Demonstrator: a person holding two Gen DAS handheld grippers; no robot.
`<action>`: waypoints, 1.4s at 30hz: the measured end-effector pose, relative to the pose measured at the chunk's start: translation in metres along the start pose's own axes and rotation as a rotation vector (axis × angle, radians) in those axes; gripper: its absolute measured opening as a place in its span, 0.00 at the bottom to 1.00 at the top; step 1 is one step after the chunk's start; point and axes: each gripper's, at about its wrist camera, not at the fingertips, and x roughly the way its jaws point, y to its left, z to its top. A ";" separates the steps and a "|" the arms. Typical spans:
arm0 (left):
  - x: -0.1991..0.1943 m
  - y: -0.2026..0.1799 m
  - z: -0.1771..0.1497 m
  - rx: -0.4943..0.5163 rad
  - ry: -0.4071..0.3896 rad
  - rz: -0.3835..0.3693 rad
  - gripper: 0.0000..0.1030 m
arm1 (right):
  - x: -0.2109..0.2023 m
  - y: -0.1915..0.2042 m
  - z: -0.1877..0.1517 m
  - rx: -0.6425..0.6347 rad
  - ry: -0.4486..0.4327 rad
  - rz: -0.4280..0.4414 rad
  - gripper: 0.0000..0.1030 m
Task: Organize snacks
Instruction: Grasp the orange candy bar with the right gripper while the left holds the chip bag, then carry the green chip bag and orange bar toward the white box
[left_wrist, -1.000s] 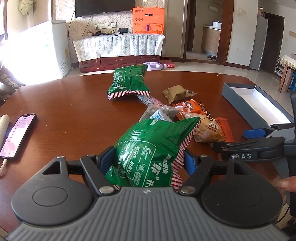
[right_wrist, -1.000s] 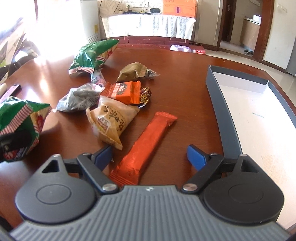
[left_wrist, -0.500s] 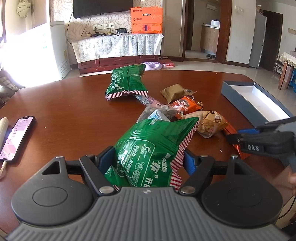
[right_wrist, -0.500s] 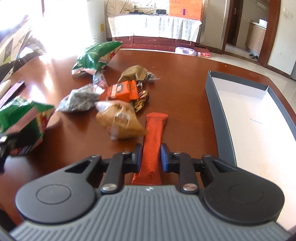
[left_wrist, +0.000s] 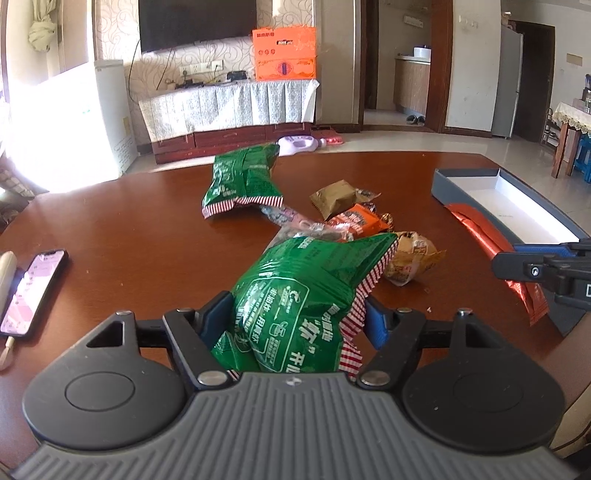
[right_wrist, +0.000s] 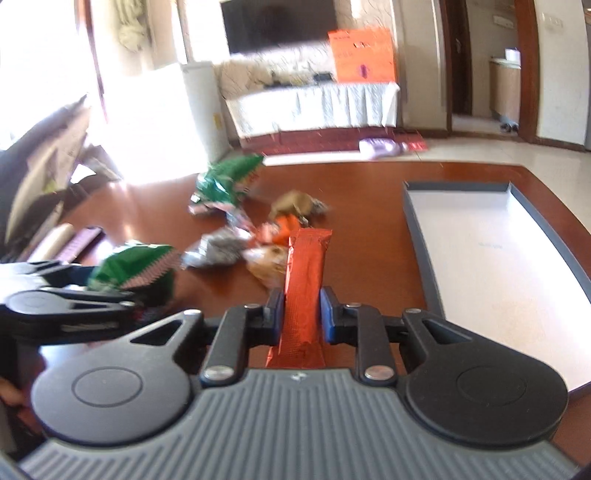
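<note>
Left claw (left_wrist: 299, 317) clamps green snack bag (left_wrist: 295, 295), Chinese print, over desk (left_wrist: 129, 236). Right claw (right_wrist: 302, 320) pinches orange bar (right_wrist: 304, 280), lifted, left of open box (right_wrist: 417, 236). Bar lettering unreadable.

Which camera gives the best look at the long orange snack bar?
The right wrist view: the orange bar runs up the middle of the picture, clamped between the right gripper fingers, though slightly blurred. The left wrist view shows it only at the right edge, partly hidden behind that gripper, beside the grey box.
</note>
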 end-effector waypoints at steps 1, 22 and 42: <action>-0.002 -0.003 0.001 0.009 -0.012 0.001 0.74 | -0.003 0.003 0.001 -0.003 -0.010 0.011 0.24; -0.003 -0.078 0.028 0.101 -0.080 -0.045 0.73 | -0.045 -0.022 0.016 0.047 -0.168 0.071 0.24; 0.012 -0.126 0.036 0.131 -0.092 -0.060 0.73 | -0.055 -0.054 0.006 0.093 -0.190 0.012 0.24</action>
